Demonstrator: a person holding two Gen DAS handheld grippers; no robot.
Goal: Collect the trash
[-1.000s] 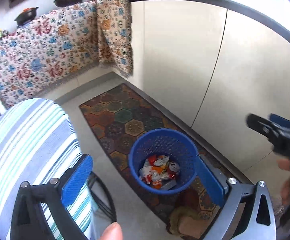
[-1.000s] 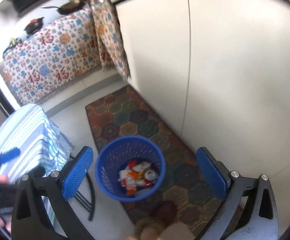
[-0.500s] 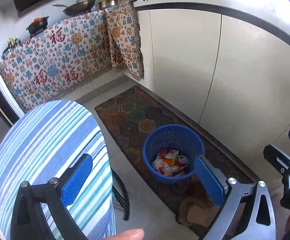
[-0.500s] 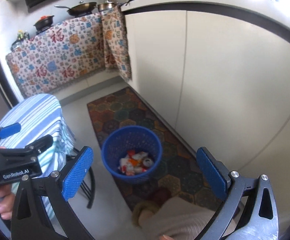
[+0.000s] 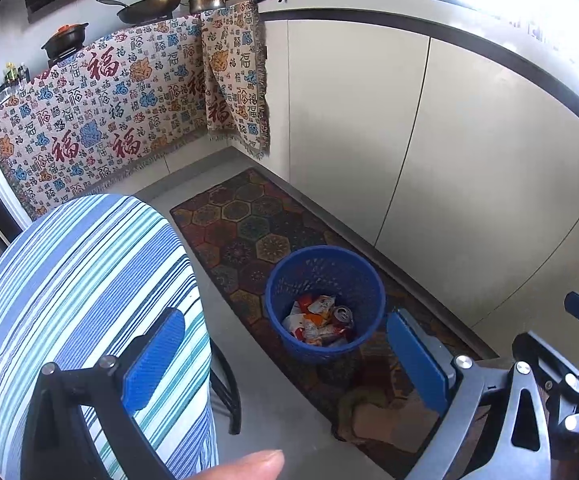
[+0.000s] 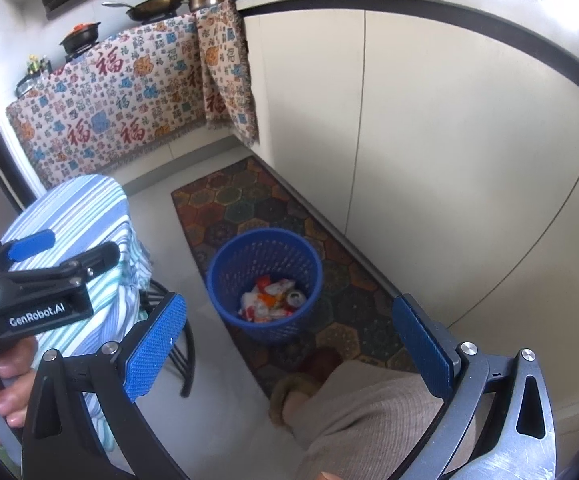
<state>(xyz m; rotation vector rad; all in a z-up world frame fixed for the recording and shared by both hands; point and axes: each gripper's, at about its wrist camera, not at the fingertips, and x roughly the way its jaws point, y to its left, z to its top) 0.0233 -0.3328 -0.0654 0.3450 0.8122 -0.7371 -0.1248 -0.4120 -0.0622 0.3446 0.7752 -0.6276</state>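
Observation:
A blue mesh wastebasket [image 5: 363,276] stands on a patterned rug; it also shows in the right wrist view [image 6: 225,264]. Inside lie snack wrappers [image 5: 313,322] and a crushed can [image 5: 342,314], seen too in the right wrist view as wrappers [image 6: 267,300] and can [image 6: 295,298]. My left gripper [image 5: 285,358] is open and empty, high above the basket. My right gripper [image 6: 287,348] is open and empty, also well above it. The left gripper shows from the side in the right wrist view [image 6: 55,248].
A round table under a striped cloth [image 5: 77,288] stands left of the basket, on black legs [image 6: 181,344]. White cabinets [image 5: 429,160] run along the right. A patterned cloth [image 5: 109,120] hangs under the stove counter. The person's leg and slipper [image 6: 309,396] are near the rug [image 5: 245,220].
Both grippers have pulled up and back from the basket, which now looks smaller and farther. More of the counter and pans has come into view. Both stay open and empty.

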